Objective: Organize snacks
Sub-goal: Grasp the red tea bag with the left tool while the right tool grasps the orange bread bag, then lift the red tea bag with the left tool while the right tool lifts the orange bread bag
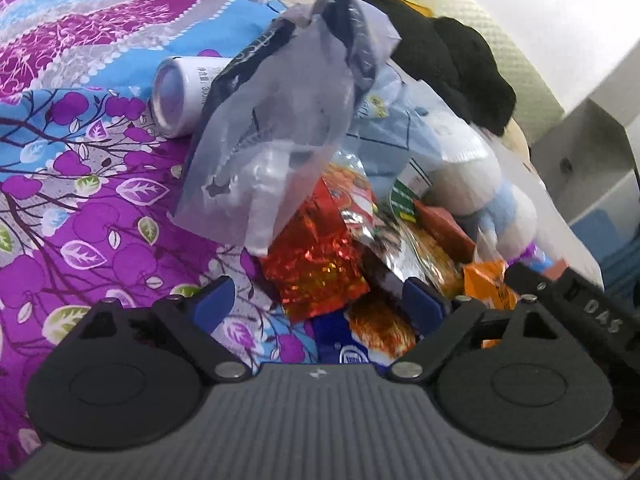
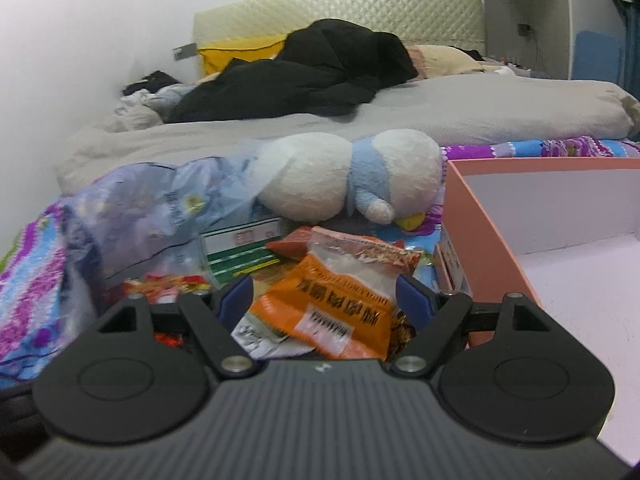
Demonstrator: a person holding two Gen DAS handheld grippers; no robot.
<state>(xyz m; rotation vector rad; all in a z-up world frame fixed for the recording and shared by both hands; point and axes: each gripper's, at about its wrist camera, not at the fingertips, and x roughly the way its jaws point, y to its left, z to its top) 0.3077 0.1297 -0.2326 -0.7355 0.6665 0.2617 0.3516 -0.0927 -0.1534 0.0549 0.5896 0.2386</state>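
Snack heap on bed: orange packet (image 2: 340,304) nearest, crumpled; red foil pack (image 1: 316,268) left; pink box (image 2: 480,224) right, open.

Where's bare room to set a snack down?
Inside the pink box, its pale floor right of the orange packet is bare. Floral bedspread left of the red foil packet is open. Between them, the pile is crowded.

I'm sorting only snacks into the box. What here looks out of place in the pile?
A plush toy lies against the snack pile beside the box, and a white bottle lies on its side on the bedspread. Neither is a snack. A crumpled clear bag sticks up over the packets.
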